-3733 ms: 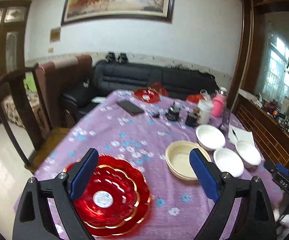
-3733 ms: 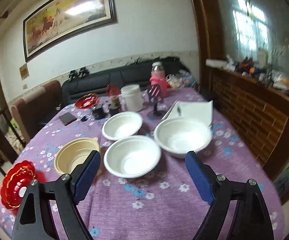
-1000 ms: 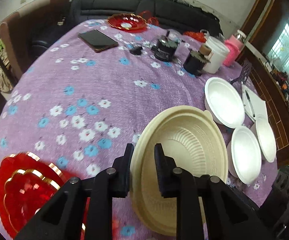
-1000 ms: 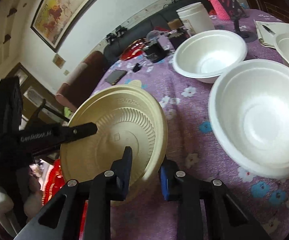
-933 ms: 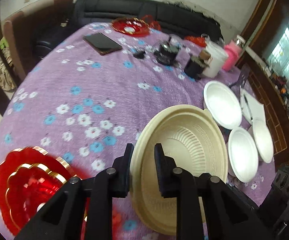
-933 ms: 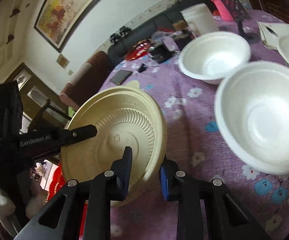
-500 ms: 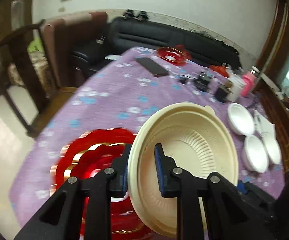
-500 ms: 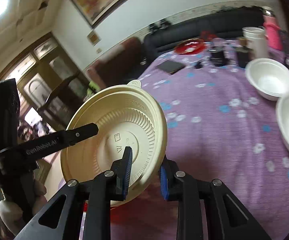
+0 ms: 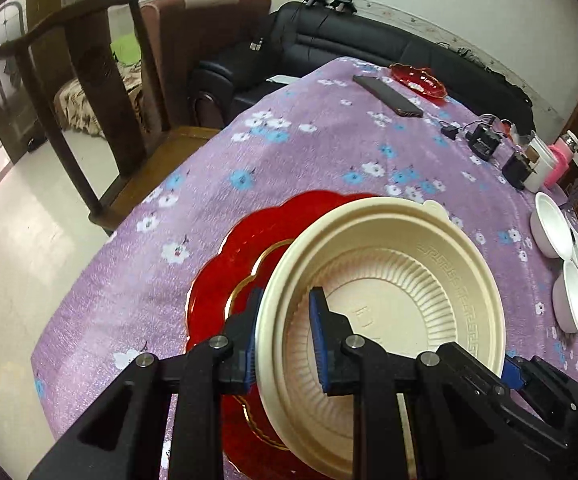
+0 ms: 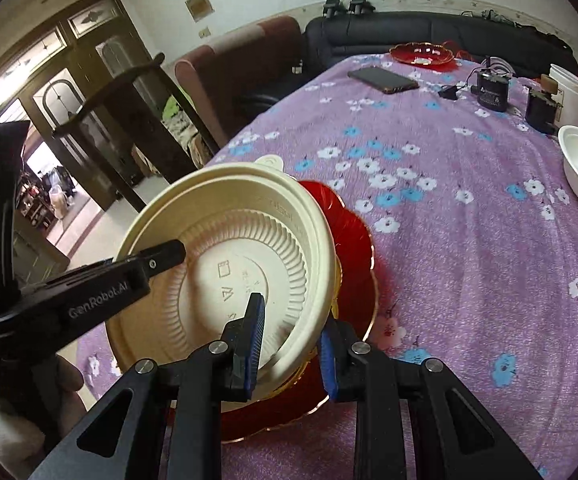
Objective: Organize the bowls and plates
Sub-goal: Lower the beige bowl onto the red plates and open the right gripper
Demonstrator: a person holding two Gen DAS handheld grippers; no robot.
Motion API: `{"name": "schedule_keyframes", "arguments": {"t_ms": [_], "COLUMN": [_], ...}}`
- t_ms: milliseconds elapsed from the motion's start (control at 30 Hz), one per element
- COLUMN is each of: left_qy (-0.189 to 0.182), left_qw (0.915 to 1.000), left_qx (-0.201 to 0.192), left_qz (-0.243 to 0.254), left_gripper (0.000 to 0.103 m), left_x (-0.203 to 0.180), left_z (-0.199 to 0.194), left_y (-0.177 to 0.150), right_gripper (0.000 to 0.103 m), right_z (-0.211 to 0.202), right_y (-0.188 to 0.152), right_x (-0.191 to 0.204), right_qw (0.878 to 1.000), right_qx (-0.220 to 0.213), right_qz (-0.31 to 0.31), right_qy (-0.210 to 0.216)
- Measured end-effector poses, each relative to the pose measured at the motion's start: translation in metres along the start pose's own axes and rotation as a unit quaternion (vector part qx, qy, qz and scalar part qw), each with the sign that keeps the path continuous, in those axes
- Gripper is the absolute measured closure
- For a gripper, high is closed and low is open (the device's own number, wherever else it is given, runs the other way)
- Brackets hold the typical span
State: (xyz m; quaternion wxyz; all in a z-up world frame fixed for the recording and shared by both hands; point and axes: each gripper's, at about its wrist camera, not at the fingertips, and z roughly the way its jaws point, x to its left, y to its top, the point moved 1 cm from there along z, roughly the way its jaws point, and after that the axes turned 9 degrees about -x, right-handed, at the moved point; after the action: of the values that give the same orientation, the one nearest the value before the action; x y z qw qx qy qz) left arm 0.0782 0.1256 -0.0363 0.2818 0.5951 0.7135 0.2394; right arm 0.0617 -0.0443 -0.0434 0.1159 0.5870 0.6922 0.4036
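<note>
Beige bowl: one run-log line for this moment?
state: carry | left gripper: shut on beige bowl rim | right gripper: shut on opposite rim | bowl: over red plate | contact with plate: cannot tell

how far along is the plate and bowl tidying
Early. Nothing looks stacked yet. In hand: both tongs, left and right, grip the cream bowl over the red plate. Left: setting it down and gathering the white bowls at the far side.
</note>
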Motion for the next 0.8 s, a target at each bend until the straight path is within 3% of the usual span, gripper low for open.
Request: {"name": "schedule_keyframes", "arguments": {"t_ms": [133, 267, 467, 600, 800], "left_qy": [0.006, 0.008, -0.022, -0.035, -0.04], "left_qw": [1.0, 0.9999, 0.9989, 0.9961, 0.9907], "left_qx": [-0.002, -0.004, -0.027, -0.063, -0.112], "left_qz": [-0.004, -0.005, -0.032, -0.05, -0.066], "left_gripper": [0.076, 0.049, 0.046, 0.038, 0.029], "left_x": [0.003, 0.005, 0.014, 0.021, 0.024], "left_z": [0.002, 0.0, -0.015, -0.037, -0.065], "left_y": [-0.001, -0.003, 0.001, 0.004, 0.008], "right_gripper": [0.075, 0.075, 0.075, 0.056, 0.045], "right_z": [0.013, 0.016, 0.017, 0.01, -0.019], "right_y": [-0.002, -0.004, -0.004, -0.002, 0.005], "right_x": [0.004, 0.011, 0.011, 0.009, 0.014], "right_qw": [1.0, 1.0, 1.0, 1.0, 0.998], "right_qx": [0.016, 0.018, 0.011, -0.011, -0.061], "right_qz": [-0.008, -0.013, -0.008, 0.002, -0.007], "right_qy": [-0.009, -0.011, -0.017, -0.021, -0.025]}}
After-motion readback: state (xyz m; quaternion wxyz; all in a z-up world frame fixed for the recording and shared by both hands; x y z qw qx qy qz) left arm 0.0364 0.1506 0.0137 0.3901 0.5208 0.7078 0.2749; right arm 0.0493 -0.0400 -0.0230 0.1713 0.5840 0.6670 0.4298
